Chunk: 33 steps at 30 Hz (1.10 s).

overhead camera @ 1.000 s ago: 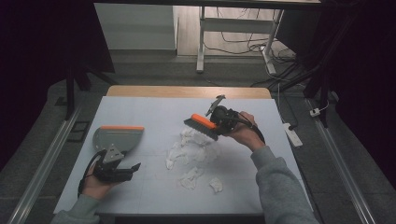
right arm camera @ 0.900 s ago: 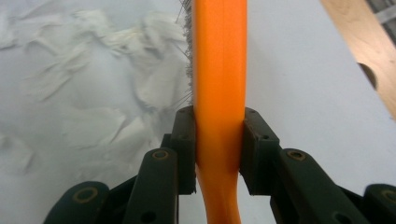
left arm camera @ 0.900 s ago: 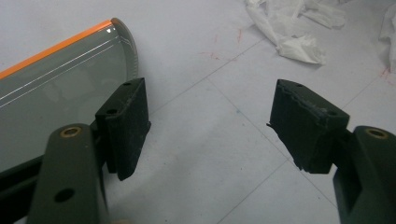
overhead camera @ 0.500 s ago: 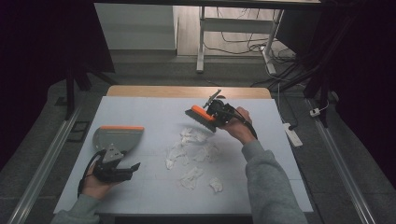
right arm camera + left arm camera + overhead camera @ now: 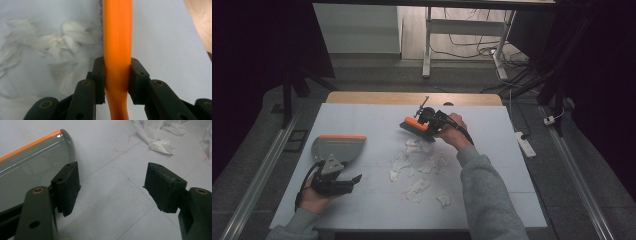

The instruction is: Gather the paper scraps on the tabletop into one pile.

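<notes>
An orange hand brush (image 5: 414, 127) is held just beyond the pile of white paper scraps (image 5: 418, 161), with my right gripper (image 5: 426, 121) shut on its handle. In the right gripper view both pads clamp the orange handle (image 5: 117, 37), and blurred scraps (image 5: 50, 42) lie to its left. A grey dustpan with an orange edge (image 5: 337, 147) lies flat at the left of the table. My left gripper (image 5: 351, 181) rests just in front of it, open with nothing between its fingers. In the left gripper view (image 5: 113, 182) the dustpan (image 5: 30, 167) lies to the left of the jaws.
The white tabletop (image 5: 512, 165) has a wooden strip along its far edge (image 5: 412, 98). More scraps (image 5: 160, 145) lie ahead and to the right of the left jaws. A white power strip (image 5: 523, 143) lies on the floor to the right.
My right gripper has carried the brush a little to the left and lower, to the far side of the scraps. The left gripper and the dustpan have stayed put.
</notes>
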Each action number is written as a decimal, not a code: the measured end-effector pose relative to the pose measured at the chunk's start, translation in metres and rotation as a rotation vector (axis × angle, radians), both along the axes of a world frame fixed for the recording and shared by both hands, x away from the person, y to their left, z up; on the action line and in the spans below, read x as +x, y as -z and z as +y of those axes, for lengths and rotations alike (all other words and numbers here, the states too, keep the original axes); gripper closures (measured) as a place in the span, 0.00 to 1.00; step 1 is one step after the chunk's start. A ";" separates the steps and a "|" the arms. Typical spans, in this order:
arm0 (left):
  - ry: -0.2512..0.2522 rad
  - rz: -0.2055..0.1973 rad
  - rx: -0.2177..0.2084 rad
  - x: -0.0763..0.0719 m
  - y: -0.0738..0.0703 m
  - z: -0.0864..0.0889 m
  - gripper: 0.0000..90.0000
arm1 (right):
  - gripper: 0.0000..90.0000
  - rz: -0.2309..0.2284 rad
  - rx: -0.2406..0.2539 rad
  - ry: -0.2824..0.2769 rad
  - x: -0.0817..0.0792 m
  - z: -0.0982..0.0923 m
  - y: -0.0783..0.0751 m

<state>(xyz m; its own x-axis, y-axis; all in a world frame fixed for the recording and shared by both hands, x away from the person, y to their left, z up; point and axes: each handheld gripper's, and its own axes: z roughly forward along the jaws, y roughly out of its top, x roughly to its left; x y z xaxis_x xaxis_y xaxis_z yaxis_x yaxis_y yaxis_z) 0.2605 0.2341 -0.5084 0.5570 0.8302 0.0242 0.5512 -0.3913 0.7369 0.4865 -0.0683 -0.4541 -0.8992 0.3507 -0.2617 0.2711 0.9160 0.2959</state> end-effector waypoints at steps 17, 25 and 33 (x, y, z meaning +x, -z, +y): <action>0.002 0.001 0.007 0.000 0.000 -0.002 0.33 | 0.78 0.003 0.090 -0.133 -0.055 -0.031 -0.025; -0.003 -0.001 0.004 0.000 0.000 -0.001 0.33 | 0.78 -0.055 0.213 -0.075 -0.068 -0.051 -0.046; -0.020 -0.003 0.000 0.000 -0.001 0.003 0.33 | 0.78 0.017 0.312 -0.024 -0.089 -0.038 -0.042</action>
